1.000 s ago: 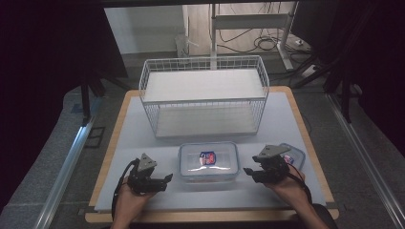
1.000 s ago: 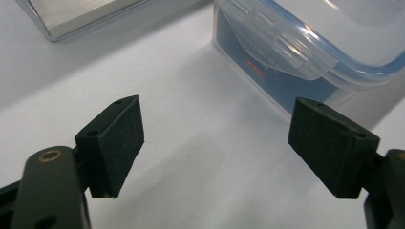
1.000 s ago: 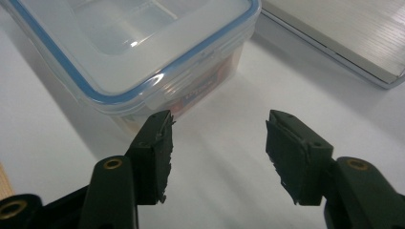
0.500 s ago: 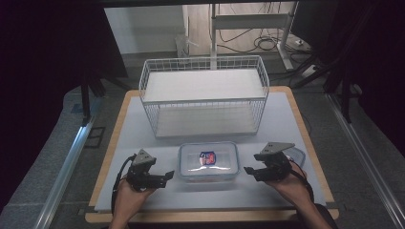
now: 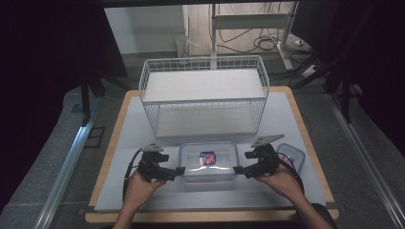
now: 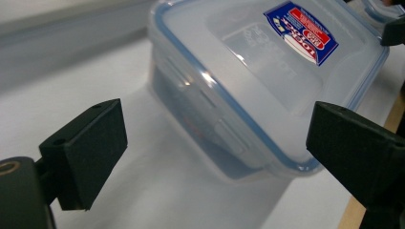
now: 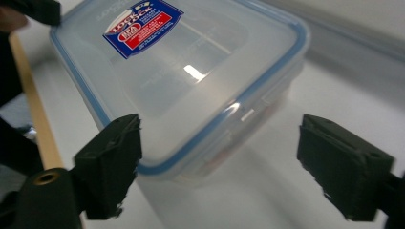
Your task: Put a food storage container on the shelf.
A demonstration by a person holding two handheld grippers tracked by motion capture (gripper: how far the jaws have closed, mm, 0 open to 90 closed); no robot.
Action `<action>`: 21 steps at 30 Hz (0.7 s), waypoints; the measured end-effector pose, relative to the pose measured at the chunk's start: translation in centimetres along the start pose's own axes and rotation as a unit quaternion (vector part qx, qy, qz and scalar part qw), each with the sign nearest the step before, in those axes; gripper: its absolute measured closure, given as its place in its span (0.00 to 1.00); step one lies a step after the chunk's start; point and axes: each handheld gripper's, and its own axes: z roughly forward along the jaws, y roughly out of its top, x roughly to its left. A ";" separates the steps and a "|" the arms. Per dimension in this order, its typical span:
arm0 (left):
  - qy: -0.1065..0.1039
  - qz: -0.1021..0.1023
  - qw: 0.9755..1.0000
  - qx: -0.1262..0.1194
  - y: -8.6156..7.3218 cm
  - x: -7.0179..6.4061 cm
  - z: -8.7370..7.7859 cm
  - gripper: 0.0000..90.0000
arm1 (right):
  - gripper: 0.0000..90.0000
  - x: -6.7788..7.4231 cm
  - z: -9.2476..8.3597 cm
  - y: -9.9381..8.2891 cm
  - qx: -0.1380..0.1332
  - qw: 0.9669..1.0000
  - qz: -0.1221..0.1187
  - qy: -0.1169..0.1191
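- The box (image 5: 208, 161), a clear lidded food container with a blue seal, is lying on the mat (image 5: 129, 138) just in front of the wire basket (image 5: 204, 98), near the front edge of the table.
- Its long axis is running side to side, so one short end is facing each gripper.
- The left gripper (image 5: 177, 171) is sitting at the box's left end, jaws pointing inward toward it.
- The right gripper (image 5: 240, 170) is sitting at the box's right end, likewise pointing inward.
- Both grippers are standing about equally near the box; neither hand is holding an advantage.
- Left gripper (image 6: 210, 143): jaws are spread wide, having just been opening; the box's end wall (image 6: 210, 119) lies ahead of the gap and no pad is pressing on it.
- Right gripper (image 7: 219, 157): jaws are spread wide, having just been opening; a box corner (image 7: 181, 162) is lying between them, untouched.
- A smaller container (image 5: 290, 156) is resting to the right of the box, behind the right gripper.
- Judgement: the coming move is depending on the two short ends, each gripper working the side facing it.
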 end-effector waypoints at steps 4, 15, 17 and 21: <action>-0.037 -0.016 0.999 0.006 0.5 0.3 1.2 0.07 | 0.12 -0.5 1.1 0.4 0.013 0.999 0.035 0.033; -0.078 -0.050 0.995 0.023 0.9 0.4 2.4 0.07 | 0.08 -1.3 3.3 1.4 0.047 0.990 0.104 0.086; -0.075 -0.050 0.996 0.025 0.9 0.3 2.2 0.09 | 0.12 -1.4 3.1 1.4 0.043 0.990 0.107 0.086; -0.075 -0.039 0.996 0.022 0.6 0.1 1.6 0.14 | 0.21 -1.0 2.3 1.2 0.039 0.991 0.096 0.080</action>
